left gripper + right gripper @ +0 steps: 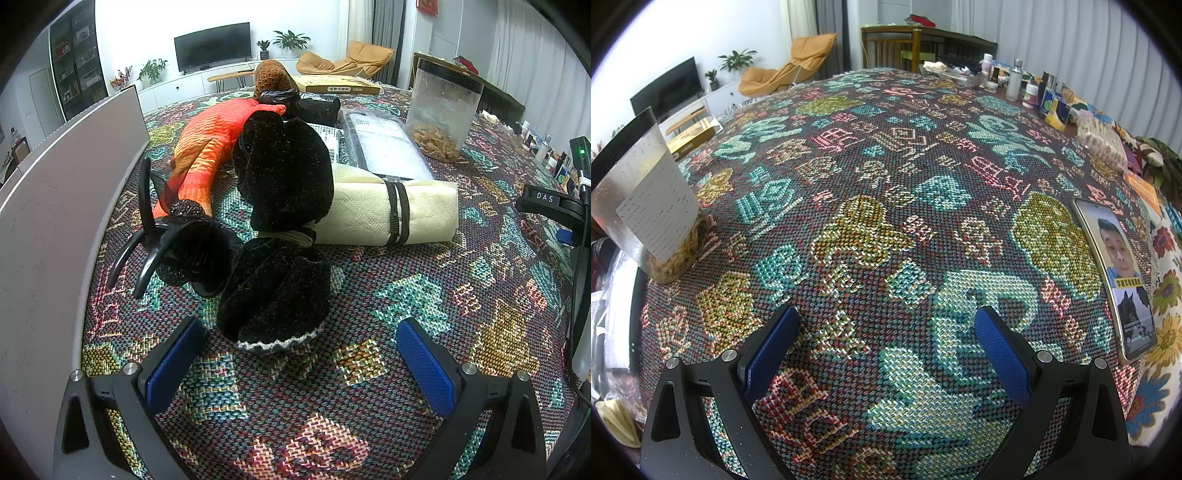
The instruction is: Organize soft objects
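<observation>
Right now the left gripper (299,354) hangs low over the woven cloth (424,295) with its blue pads spread wide and nothing between them. Just ahead of it lies a black fuzzy sock (275,291) with a white zigzag trim at its near edge, and a second black fuzzy piece (284,177) stands up behind it; a pale band sits where the two meet, so they look tied as a pair, though the view is too dark to be sure. A black hair claw (177,247) rests against the near sock on its left side. Behind that, an orange plush fish (210,147) lies stretched toward the far end of the table. A rolled cream cloth (391,214), bound with a black cord, lies to the right of the upright black piece and touches it. Further back sit a clear jar (443,110) with brown bits at the bottom, a flat plastic packet (384,144), a brown knitted thing (273,77) and a yellow box (336,85). A grey panel (55,206) curves along the left edge.

The right gripper (886,343) is also spread apart and holds nothing, hovering above bare patterned cloth. A phone (1115,273) with a lit screen lies to its right, and bottles (1015,79) crowd the far right corner.
</observation>
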Available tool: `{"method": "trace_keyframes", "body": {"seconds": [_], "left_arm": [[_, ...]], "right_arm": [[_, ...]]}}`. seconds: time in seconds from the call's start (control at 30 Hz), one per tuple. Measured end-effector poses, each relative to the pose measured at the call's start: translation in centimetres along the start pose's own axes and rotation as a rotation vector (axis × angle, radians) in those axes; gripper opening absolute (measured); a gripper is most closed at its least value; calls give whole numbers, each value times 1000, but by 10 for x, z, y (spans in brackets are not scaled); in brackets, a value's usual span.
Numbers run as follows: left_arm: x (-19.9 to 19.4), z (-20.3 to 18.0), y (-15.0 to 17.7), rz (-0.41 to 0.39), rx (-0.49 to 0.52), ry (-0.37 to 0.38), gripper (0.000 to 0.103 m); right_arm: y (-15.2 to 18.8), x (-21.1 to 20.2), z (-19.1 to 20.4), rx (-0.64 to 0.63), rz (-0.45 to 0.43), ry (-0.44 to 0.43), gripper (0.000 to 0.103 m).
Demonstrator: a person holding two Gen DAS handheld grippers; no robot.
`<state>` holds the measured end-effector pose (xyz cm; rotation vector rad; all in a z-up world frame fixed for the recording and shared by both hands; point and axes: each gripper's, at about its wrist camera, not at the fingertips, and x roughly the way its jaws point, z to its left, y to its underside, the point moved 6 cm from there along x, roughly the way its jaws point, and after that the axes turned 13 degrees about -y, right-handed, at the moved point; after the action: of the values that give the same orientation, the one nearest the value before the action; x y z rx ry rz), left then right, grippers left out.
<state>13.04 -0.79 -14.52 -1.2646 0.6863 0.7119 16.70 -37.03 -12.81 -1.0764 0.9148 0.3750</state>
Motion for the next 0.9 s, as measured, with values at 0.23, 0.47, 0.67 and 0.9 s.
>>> {"method": "trace_keyframes", "body": {"seconds": [0.23,0.47,0.67,0.9], "left_arm": [[0,0,0,0,0,0,103],[0,0,0,0,0,0,103],[0,0,0,-1,-1,0,103],[0,0,0,-1,-1,1,103]], "right_arm": [[0,0,0,0,0,0,98],[1,0,0,0,0,-1,98],[1,0,0,0,0,-1,98],[0,0,0,0,0,-1,98]]}}
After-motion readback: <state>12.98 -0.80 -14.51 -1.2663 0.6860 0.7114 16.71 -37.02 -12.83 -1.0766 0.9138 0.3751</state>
